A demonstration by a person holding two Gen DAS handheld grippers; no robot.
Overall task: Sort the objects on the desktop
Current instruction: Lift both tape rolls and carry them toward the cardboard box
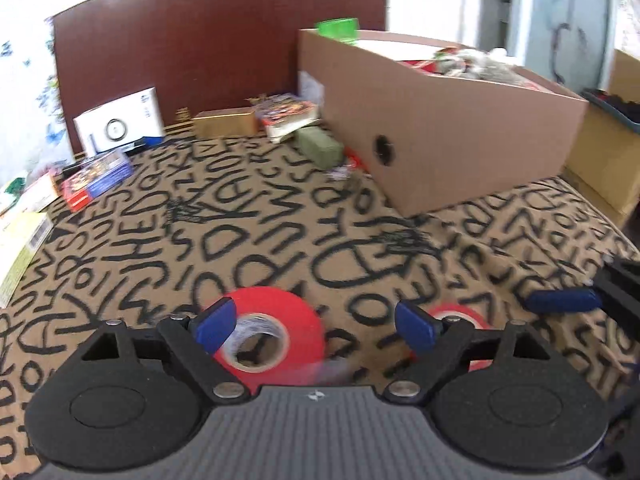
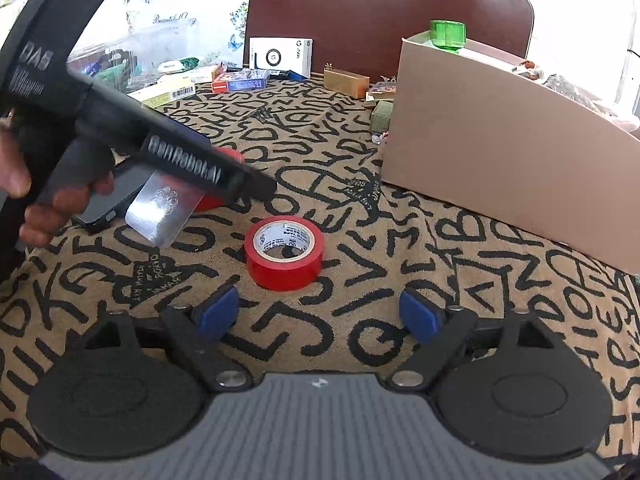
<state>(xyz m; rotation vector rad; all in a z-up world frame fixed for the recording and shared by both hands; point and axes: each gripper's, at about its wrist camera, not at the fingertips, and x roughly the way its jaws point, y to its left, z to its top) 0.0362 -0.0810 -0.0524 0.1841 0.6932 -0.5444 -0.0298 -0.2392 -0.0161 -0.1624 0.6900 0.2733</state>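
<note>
Left gripper [image 1: 316, 322], jaws spread and holding nothing, hovers low over a red tape roll [image 1: 266, 336]; a second red roll [image 1: 460, 320] lies just right of it. Right gripper [image 2: 318, 314], likewise released, faces the nearer roll [image 2: 285, 253] on the lettered cloth [image 2: 360, 220]. The step appears to be a grasp: straddle the roll's wall squarely before closing, then carry it toward the cardboard box [image 2: 500, 160]. Only the right view shows the phone [image 2: 112, 196] and foil sheet [image 2: 162, 212]; the left view alone shows the box's finger hole [image 1: 383, 150].
</note>
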